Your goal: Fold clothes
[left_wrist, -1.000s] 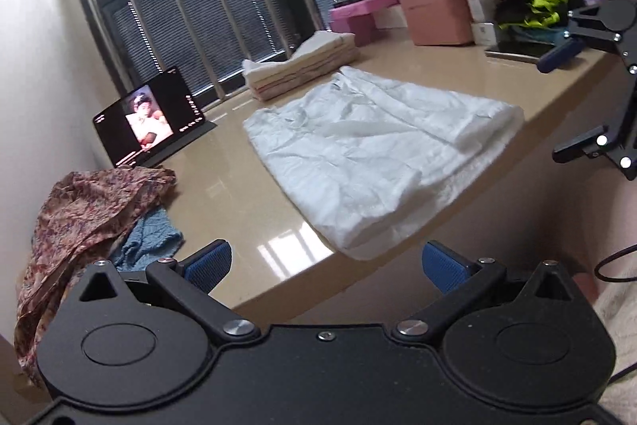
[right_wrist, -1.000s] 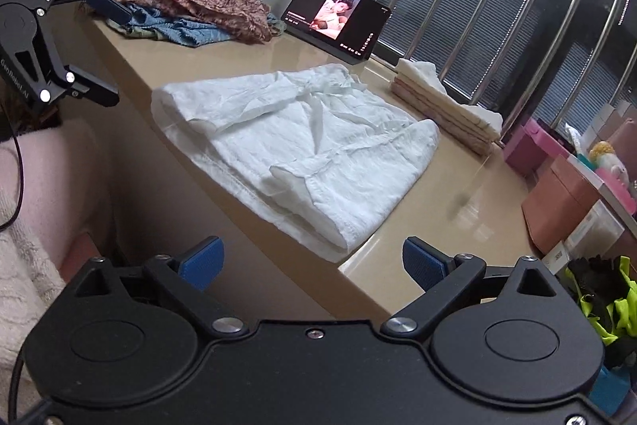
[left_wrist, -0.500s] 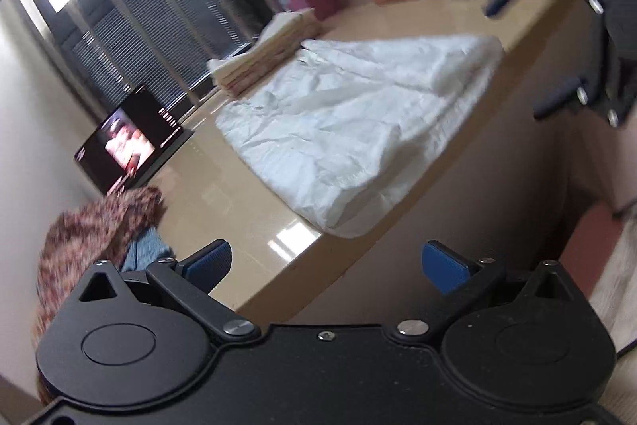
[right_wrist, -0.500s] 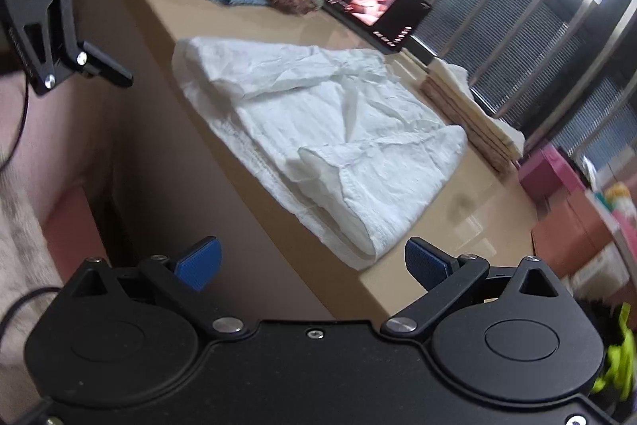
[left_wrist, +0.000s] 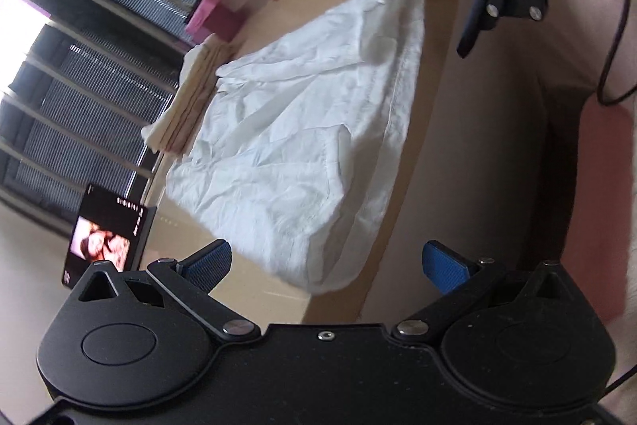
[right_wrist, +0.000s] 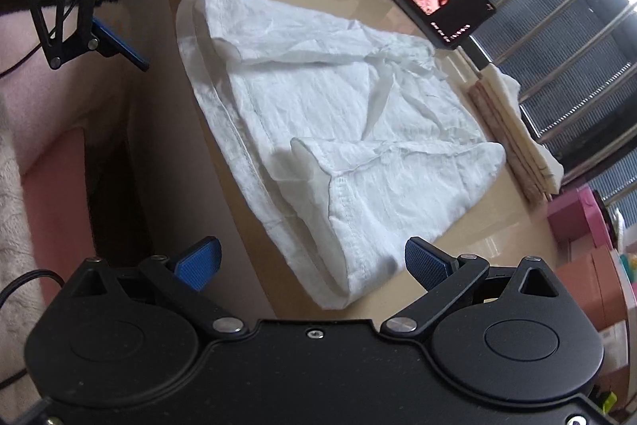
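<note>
Both tools have closed in on the white garment (left_wrist: pixel 302 154), which lies half-folded along the desk (right_wrist: pixel 497 245) edge; left tool (left_wrist: pixel 324 263) and right tool (right_wrist: pixel 312 259) gape apart, empty.

Each black claw (left_wrist: pixel 325 265) (right_wrist: pixel 313 258) has blue ribbed finger pads (right_wrist: pixel 426 261), silver pivot screws and round housings.

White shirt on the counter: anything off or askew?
Yes. The white shirt is creased, and its near hem droops over the counter front edge rather than lying flat. Both the left gripper and right gripper are open, touching nothing.
</note>
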